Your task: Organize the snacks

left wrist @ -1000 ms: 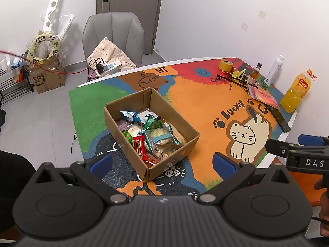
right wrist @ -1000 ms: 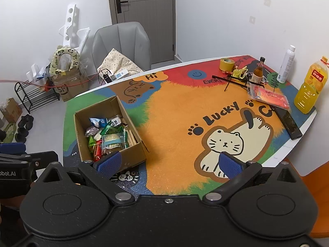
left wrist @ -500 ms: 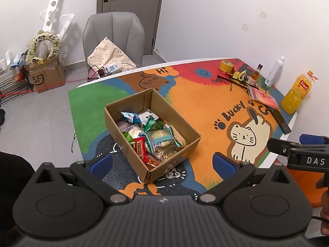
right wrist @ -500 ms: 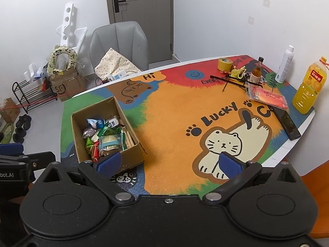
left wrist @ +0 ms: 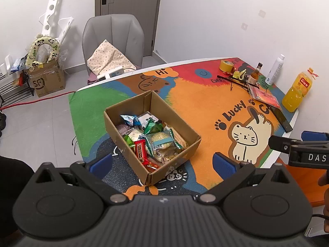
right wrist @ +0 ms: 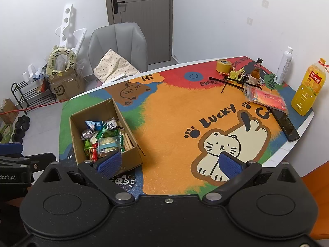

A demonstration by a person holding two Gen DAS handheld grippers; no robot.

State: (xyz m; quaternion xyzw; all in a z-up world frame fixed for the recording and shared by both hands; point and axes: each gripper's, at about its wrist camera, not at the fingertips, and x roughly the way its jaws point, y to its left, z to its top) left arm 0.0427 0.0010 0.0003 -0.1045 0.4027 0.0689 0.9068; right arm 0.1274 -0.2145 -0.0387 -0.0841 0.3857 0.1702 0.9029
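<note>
Left wrist view | box (left wrist: 125,123) of snacks (left wrist: 154,138) at frame centre, dead ahead of left claw (left wrist: 162,160), long axis upper left to lower right | both claws released, empty | right claw (right wrist: 168,162) sees box at its left, so left is likely nearer.

The room was bright and evenly lit from overhead, with only soft, short shadows. Both views were sharp at the centre, while fisheye bending curved the walls (left wrist: 216,20) and door (right wrist: 139,10) and left dark corners.
</note>
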